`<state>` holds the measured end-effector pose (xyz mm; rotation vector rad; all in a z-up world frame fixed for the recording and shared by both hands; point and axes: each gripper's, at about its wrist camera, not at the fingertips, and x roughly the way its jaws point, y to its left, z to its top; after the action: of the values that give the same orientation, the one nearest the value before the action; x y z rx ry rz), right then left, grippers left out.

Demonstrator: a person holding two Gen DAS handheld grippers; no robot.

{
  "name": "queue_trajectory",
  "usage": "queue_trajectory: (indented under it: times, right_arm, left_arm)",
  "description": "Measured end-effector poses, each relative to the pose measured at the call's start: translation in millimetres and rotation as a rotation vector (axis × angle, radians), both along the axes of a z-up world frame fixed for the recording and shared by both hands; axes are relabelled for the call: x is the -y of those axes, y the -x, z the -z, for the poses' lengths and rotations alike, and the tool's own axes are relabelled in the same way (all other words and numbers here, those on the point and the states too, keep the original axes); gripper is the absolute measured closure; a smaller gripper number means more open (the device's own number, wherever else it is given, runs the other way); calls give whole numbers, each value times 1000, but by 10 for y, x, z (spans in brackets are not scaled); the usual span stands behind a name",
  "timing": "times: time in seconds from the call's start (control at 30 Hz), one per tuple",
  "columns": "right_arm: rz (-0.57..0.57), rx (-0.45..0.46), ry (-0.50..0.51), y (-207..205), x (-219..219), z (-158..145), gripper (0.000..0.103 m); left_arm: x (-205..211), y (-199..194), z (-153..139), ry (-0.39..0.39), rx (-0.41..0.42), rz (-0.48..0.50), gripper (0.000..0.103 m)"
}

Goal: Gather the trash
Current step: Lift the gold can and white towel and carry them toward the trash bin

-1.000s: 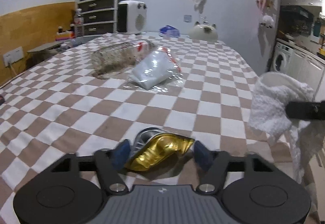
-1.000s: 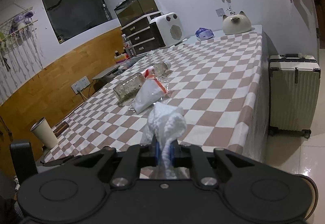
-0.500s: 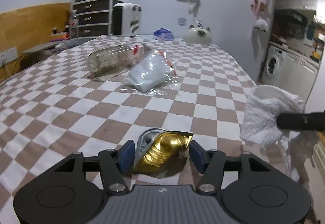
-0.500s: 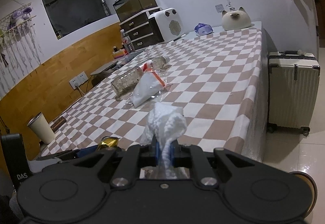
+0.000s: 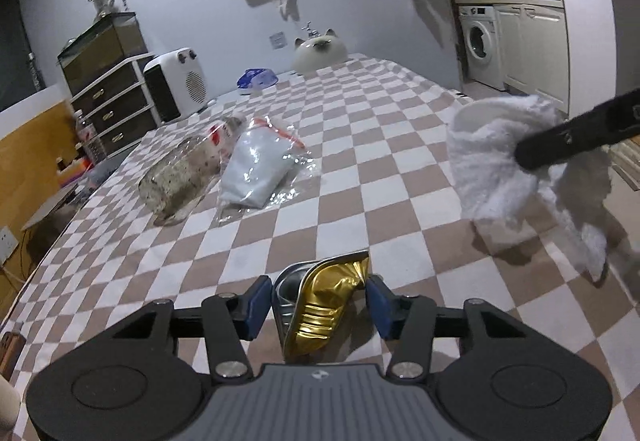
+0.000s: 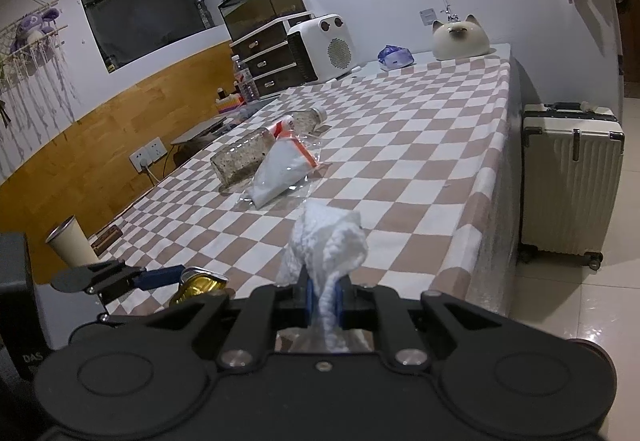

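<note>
My left gripper is shut on a crushed gold can and holds it above the near edge of the checkered table. The can also shows in the right wrist view. My right gripper is shut on a crumpled white tissue, which hangs at the right in the left wrist view. A clear plastic bottle and a clear plastic bag lie side by side mid-table, beyond both grippers.
A white heater, a blue packet and a cat-shaped ornament stand at the table's far end. A white suitcase stands on the floor to the right of the table. A paper cup sits left.
My left gripper has lifted and tilted with the gold can, so the table looks lower and farther. The right gripper with the tissue has risen slightly and stays shut.
</note>
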<state>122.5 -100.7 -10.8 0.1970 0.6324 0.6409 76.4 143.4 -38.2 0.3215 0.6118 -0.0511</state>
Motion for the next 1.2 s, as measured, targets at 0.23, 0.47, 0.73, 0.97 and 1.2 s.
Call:
queue_trajectory:
  times: [0.23,0.47,0.73,0.97,1.2]
  right_arm:
    - [-2,6,-9,14,6,-17,92]
    - [20,51,-19,61,141,-158,92]
    - [72,95,-30,123,422,-332,92]
    - [90,98,-31,180,589,-354,92]
    - [61,78,-41,200,545,-277,92]
  left_arm:
    - [-80,28,-164,157,40,-9,52]
    - [22,-3,-328,224,82,-44,53]
    - [365,13,-476,262,143,-9,53]
    - [497,-6,-284,185,27,-21,53]
    - [296,-43,40,215,-111,-3,36]
